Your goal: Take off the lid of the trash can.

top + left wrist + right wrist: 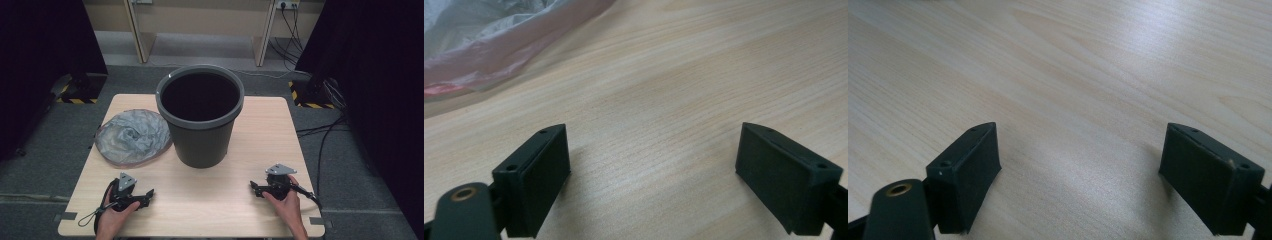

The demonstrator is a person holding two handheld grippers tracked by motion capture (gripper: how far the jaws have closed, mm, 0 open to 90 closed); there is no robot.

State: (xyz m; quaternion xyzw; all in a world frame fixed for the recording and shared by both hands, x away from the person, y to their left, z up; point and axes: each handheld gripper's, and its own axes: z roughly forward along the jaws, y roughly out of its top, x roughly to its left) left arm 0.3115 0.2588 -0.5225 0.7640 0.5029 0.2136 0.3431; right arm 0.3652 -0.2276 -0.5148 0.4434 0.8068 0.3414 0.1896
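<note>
In the high view, a bin (200, 117) is standing upright in the middle of the table (240, 200), and a crumpled grey bag (132, 136) is lying just left of the bin, near its base. The left gripper (148, 193) is resting on the table near the front edge, left of the bin and nearer the person than the bag; the right gripper (253, 186) is sitting right of the bin, well apart from it. Nothing looks started: this seems to be the opening step, with the bag waiting to be picked up, likely to line the bin. The next move calls for the left gripper reaching up to the bag's edge and pinching thin film.

In the left gripper view, its jaws are standing wide and empty over bare wood, the bag (494, 40) lying beyond them.

In the right gripper view, the jaws are likewise gaping, holding nothing.

The table is pale wood grain, on grey carpet, with dark curtains at both sides.
</note>
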